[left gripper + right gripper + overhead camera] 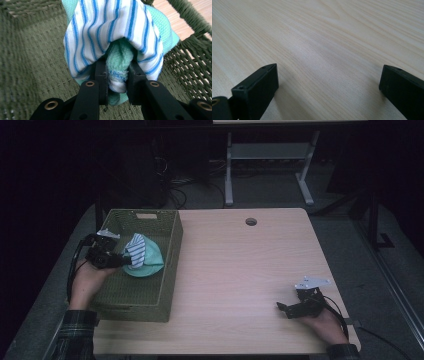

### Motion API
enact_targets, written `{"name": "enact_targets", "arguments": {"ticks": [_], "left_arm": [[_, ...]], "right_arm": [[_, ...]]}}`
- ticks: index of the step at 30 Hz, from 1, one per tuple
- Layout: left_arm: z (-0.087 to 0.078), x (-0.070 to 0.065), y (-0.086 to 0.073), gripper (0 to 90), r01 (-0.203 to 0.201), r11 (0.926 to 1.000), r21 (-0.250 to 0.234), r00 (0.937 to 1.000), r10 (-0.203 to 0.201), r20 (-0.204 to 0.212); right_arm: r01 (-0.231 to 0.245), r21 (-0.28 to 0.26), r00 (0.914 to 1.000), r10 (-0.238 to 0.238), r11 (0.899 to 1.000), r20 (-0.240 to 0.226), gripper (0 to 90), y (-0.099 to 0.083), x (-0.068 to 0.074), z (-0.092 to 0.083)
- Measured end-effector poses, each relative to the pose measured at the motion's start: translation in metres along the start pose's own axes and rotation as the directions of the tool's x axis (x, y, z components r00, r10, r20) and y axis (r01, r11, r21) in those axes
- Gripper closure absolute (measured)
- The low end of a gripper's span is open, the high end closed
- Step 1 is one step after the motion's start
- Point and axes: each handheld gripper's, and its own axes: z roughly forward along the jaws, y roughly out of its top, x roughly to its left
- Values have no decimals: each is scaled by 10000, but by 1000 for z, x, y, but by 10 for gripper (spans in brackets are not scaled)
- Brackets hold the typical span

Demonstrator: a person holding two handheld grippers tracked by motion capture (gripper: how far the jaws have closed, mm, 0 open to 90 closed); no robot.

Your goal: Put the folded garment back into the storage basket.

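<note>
A bundle of cloths, a white one with blue stripes (112,27) wrapped over a mint green one (120,58), hangs inside the woven olive basket (170,265). My left gripper (118,80) is shut on this bundle, its black jaws pinching the folds. In the high view the left gripper (122,261) reaches over the basket's left wall and the bundle (144,255) hangs above the basket floor. My right gripper (281,308) rests low at the table's front right, and its jaws (327,85) stand wide open over bare wood with nothing between them.
The basket (37,50) takes up the left end of the light wooden table (240,270). A round cable hole (251,221) sits near the table's far edge. Beyond the table are a dark floor, cables and a grey metal frame (270,155).
</note>
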Motion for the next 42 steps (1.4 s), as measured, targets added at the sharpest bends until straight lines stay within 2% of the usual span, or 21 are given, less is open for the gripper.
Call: {"name": "enact_targets", "arguments": {"ticks": [12, 22, 24, 27, 32, 36, 42], "left_arm": [[24, -1, -2, 736, 94, 9997, 219, 10000, -94, -6], [42, -2, -12, 736, 161, 9990, 422, 9998, -158, -78], [44, -2, -13, 735, 108, 9984, 552, 9999, -107, -28], [45, -1, -14, 733, 227, 9986, 474, 9997, -225, -52], [49, -1, -17, 723, 294, 9967, 754, 9996, -289, -75], [53, -1, -20, 705, 286, 9922, 1211, 9994, -258, -242], [59, 1, -23, 640, 340, 9868, 1580, 9994, -329, -98]], "right_arm": [[36, -23, 10000, -36, 10000, 10, 21, 0, 0, 0], [37, -30, 10000, -37, 10000, -2, 21, 0, 0, 0], [36, -30, 10000, -36, 10000, 1, 21, 0, 0, 0], [37, -23, 10000, -37, 10000, -4, 21, 0, 0, 0], [38, -33, 10000, -38, 10000, 1, 21, 0, 0, 0], [60, -25, 10000, -60, 10000, 5, 21, 0, 0, 0], [51, -25, 10000, -51, 10000, 5, 21, 0, 0, 0]]}}
